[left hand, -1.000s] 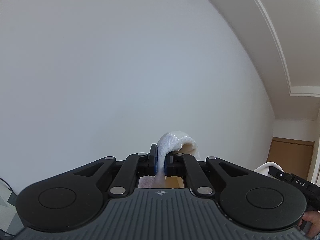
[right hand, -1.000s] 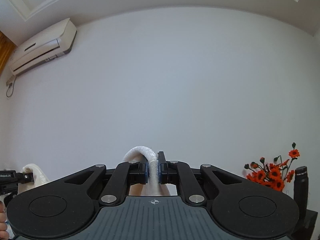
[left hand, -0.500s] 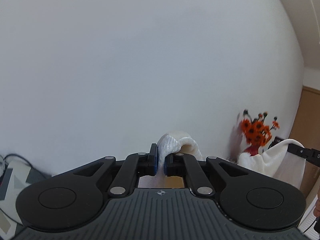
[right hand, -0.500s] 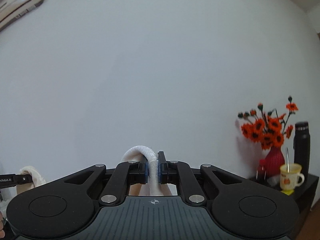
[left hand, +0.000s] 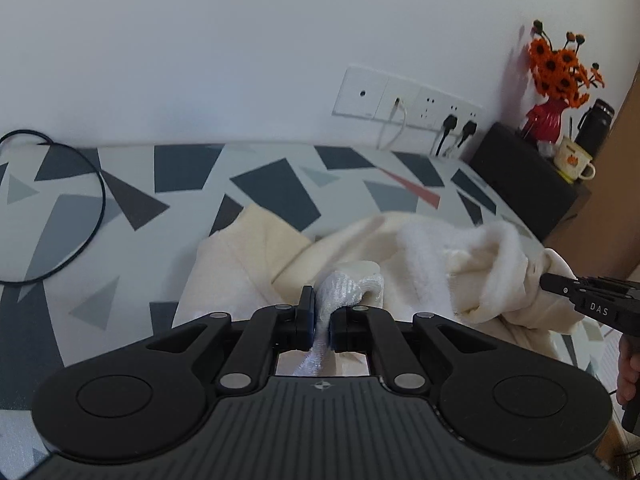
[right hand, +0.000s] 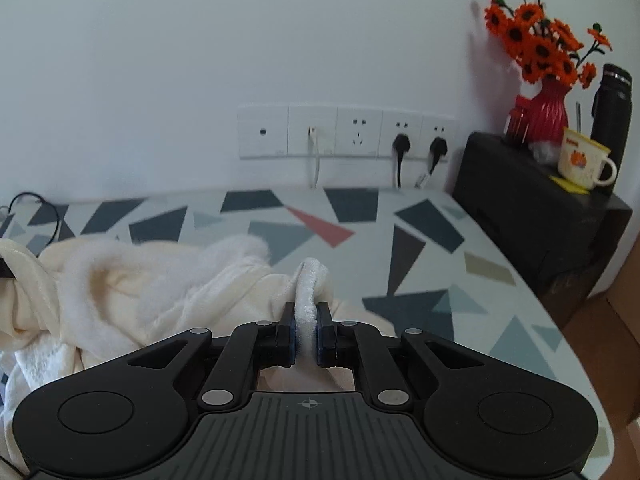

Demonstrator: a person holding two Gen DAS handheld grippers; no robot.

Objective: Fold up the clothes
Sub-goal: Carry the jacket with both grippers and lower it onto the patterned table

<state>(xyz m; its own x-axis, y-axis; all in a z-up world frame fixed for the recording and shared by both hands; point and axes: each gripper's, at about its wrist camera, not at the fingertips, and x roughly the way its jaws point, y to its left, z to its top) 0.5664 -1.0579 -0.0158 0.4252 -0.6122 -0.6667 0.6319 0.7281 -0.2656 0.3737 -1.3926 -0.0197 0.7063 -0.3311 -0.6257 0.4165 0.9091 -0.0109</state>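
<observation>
Nearest, the left gripper (left hand: 320, 326) is clenched on a bunched fold of the cream fleece garment (left hand: 420, 256), and the right gripper (right hand: 306, 334) pinches another fold of it the same way. Beyond the jaws the garment lies heaped on the patterned worktop (right hand: 420, 280). It looks soft, thick and limp, likely to sag and bunch, so hems or corners seem the best holds. Farther off, wall sockets (right hand: 346, 132) and a red vase (right hand: 546, 110).
</observation>
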